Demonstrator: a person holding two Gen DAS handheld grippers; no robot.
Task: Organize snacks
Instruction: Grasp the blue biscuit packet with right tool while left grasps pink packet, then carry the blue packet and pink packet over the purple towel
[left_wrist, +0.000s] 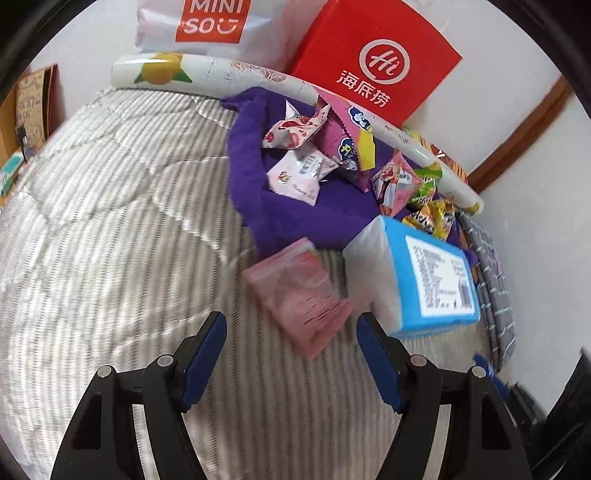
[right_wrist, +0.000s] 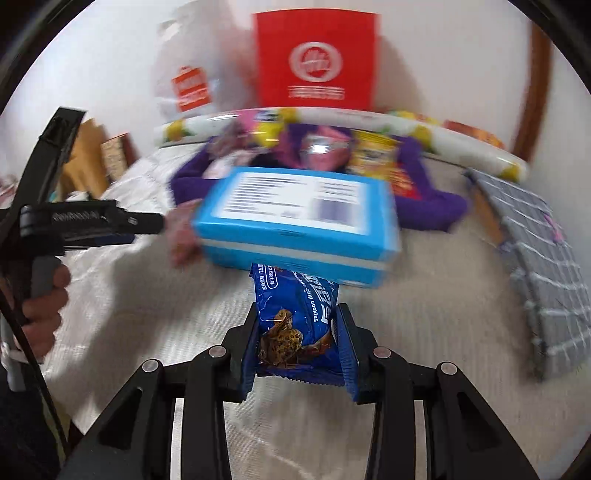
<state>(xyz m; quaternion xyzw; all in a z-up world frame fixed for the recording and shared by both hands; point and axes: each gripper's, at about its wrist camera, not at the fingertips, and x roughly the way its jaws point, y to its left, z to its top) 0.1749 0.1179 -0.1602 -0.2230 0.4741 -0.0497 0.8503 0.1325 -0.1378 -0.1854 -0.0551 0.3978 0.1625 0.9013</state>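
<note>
My left gripper is open and empty, just short of a pink snack packet lying on the striped bedding. A blue box lies right of the packet; it also shows in the right wrist view. My right gripper is shut on a blue chocolate chip cookie packet, whose far end goes under the blue box. Behind, a purple cloth holds several small snack packets. The left gripper shows from the side in the right wrist view.
A red bag and a white Miniso bag stand against the wall behind a rolled lemon-print sheet. A grey grid basket lies at the right. Cardboard boxes stand at the far left.
</note>
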